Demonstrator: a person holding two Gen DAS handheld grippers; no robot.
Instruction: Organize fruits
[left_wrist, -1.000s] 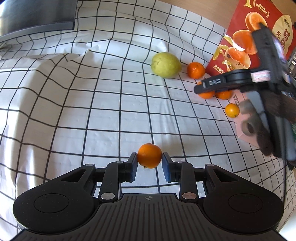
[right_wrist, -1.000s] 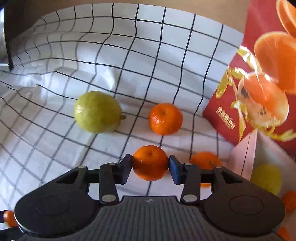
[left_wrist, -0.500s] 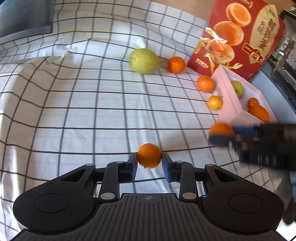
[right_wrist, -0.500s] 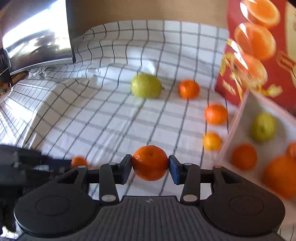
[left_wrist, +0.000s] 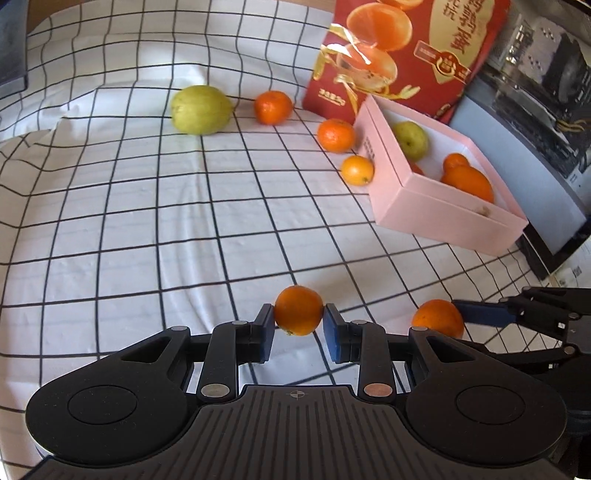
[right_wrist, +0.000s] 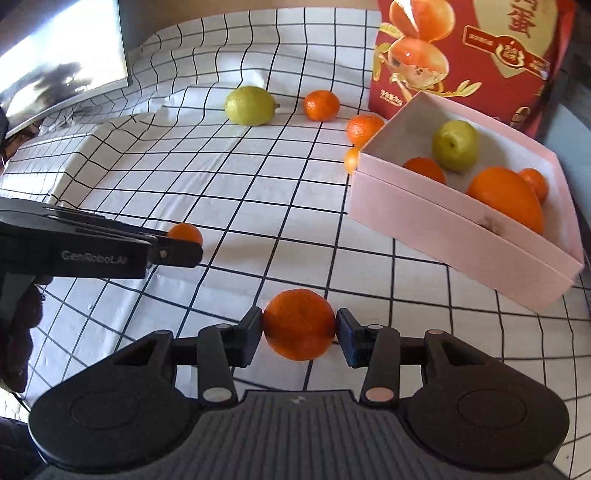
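Low centre of each wrist view, the left gripper (left_wrist: 298, 326) clamped a small orange (left_wrist: 298, 309); the right gripper (right_wrist: 300, 332), jaws easing apart, carried a mandarin (right_wrist: 298, 324). Next, probably, lifting both over the pink box (right_wrist: 461, 236) wall at right. Beyond, a green pear (left_wrist: 201, 109) lay loose upper centre.

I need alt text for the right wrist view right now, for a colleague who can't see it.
The right gripper, its jaws opening, has a tangerine between its pads above a checked cloth. At right, a pink box holds a pear and oranges; at left, the left gripper grips another tangerine.
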